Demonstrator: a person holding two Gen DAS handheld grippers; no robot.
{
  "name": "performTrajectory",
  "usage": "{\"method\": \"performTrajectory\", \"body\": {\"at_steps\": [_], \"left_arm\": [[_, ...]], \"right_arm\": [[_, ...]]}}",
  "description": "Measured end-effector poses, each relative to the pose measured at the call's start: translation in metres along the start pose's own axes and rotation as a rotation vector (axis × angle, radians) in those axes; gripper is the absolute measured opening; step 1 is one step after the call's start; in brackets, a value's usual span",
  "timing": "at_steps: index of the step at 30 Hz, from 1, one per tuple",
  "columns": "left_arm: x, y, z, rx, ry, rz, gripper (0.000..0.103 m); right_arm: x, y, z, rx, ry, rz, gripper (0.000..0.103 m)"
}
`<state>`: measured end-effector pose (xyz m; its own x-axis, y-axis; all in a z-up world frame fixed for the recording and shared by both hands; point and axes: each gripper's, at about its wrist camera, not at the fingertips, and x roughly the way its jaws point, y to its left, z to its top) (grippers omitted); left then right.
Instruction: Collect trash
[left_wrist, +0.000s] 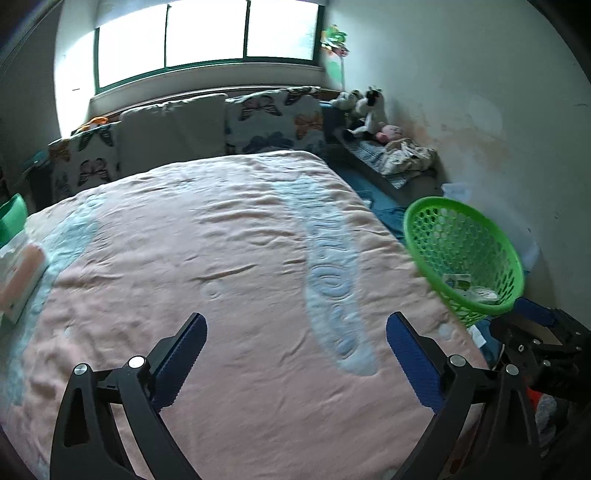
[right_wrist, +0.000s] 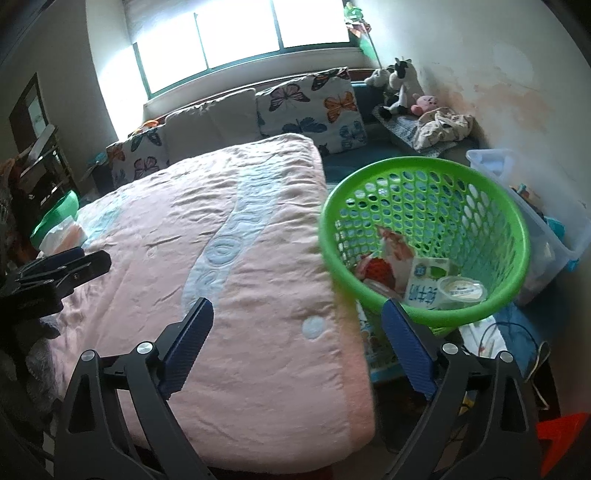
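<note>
A green mesh basket stands beside the bed's right edge, also in the left wrist view. Inside it lie a white milk carton, a round white cup and a red-and-white wrapper. My right gripper is open and empty, hovering over the corner of the pink blanket, with its right finger in front of the basket's near rim. My left gripper is open over the middle of the blanket, nothing between its blue pads. Each gripper shows at the edge of the other's view: the right gripper, the left gripper.
A tissue pack and a green basin sit at the bed's left side. Butterfly pillows line the headboard under the window. A clear plastic box and cables lie on the floor right of the basket. Plush toys fill the corner.
</note>
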<state>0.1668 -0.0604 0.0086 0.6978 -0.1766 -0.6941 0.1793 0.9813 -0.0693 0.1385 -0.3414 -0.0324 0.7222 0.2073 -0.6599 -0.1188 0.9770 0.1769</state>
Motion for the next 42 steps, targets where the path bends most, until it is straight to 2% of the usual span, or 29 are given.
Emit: {"method": "performTrajectory", "body": {"at_steps": [9, 24, 42], "left_arm": [[-0.023, 0.031, -0.015, -0.047, -0.018, 0.075, 0.096], [-0.046, 0.049, -0.042, -0.098, -0.043, 0.177, 0.096], [-0.05, 0.048, -0.048, -0.131, -0.033, 0.185, 0.096]], "right_arm": [[-0.002, 0.027, 0.002, -0.07, -0.013, -0.015, 0.093], [0.006, 0.047, -0.001, -0.08, 0.002, 0.011, 0.095], [0.005, 0.054, -0.006, -0.084, 0.009, 0.017, 0.096]]}}
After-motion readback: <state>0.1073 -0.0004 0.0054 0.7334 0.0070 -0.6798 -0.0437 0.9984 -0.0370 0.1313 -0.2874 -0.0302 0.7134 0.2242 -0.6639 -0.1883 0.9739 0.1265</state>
